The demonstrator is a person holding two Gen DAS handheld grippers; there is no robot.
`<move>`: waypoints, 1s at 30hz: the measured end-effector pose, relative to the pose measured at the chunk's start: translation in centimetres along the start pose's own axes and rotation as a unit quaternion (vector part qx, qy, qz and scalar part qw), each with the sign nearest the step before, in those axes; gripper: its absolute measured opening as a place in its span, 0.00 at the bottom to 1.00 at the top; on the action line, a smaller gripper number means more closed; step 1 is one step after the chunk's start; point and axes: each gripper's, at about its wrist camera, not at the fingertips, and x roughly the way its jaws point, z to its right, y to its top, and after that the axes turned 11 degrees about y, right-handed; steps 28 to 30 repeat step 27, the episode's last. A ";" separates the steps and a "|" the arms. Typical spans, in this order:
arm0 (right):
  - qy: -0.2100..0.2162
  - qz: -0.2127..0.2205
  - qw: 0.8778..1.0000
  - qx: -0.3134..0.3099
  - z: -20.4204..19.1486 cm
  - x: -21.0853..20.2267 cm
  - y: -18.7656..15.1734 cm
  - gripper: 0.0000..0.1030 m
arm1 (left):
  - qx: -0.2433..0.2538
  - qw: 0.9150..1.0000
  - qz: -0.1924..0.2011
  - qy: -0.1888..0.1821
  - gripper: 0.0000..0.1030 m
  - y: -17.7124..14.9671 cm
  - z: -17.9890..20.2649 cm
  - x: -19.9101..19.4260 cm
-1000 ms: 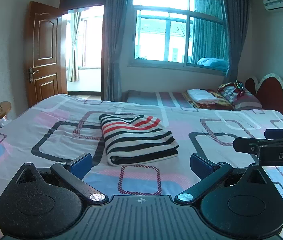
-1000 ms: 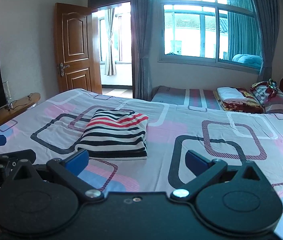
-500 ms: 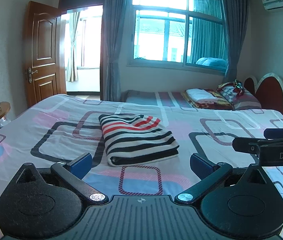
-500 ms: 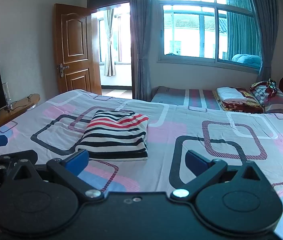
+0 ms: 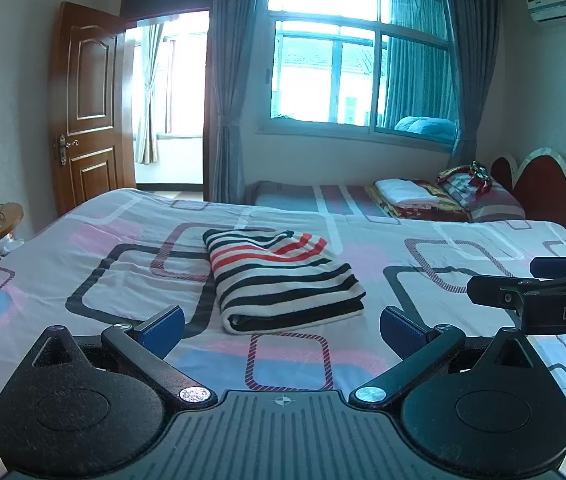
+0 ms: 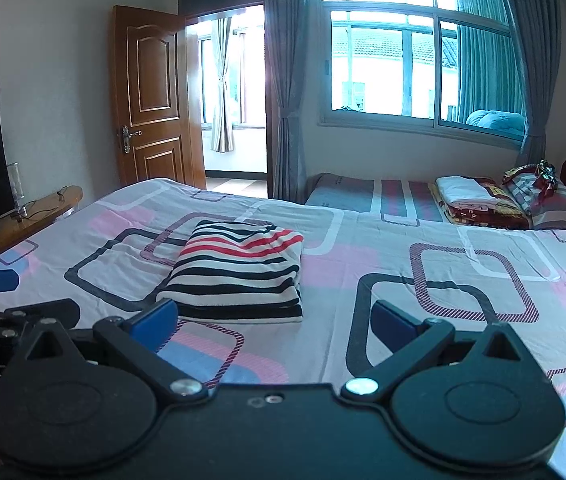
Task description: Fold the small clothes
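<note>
The striped garment (image 5: 283, 276) lies already folded into a thick rectangle on the patterned bedspread (image 5: 423, 248), with its rounded fold edge turned toward the grippers. Judging from how it lies, the folding of this piece looks finished, and no other loose small garment shows in either view.

The left gripper (image 5: 282, 332) hangs above the bedspread with its blue pads spread wide, grasping nothing. From it the garment sits at about 12 o'clock, almost dead ahead and near. The right gripper (image 6: 275, 320) is likewise spread wide and empty; from it the garment (image 6: 239, 272) lies at about 11 o'clock, a little off to the left. In the left wrist view the right gripper (image 5: 555, 296) shows at 3 o'clock, just beside the left one.

The relation that matters is this: the garment's long axis runs roughly away from the grippers, toward the window (image 5: 363, 72), and its near short edge is centred between the left gripper's pads. The left gripper therefore seems the better aligned of the two for any further touch, such as tidying or lifting the bundle; the right would need to shift leftward first.
</note>
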 end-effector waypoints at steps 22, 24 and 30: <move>0.006 -0.001 1.000 -0.001 -1.0 0.9 0.1 0.99 | 0.004 1.000 0.016 0.016 0.99 0.0 -0.9 0.5; 0.006 -0.002 1.000 0.000 -1.0 0.9 0.2 0.99 | -0.003 1.000 0.017 0.015 0.99 0.1 -1.2 0.5; 0.006 -0.003 1.000 0.002 -0.9 1.2 0.3 0.99 | -0.011 1.000 0.009 0.013 1.00 0.1 -1.4 0.8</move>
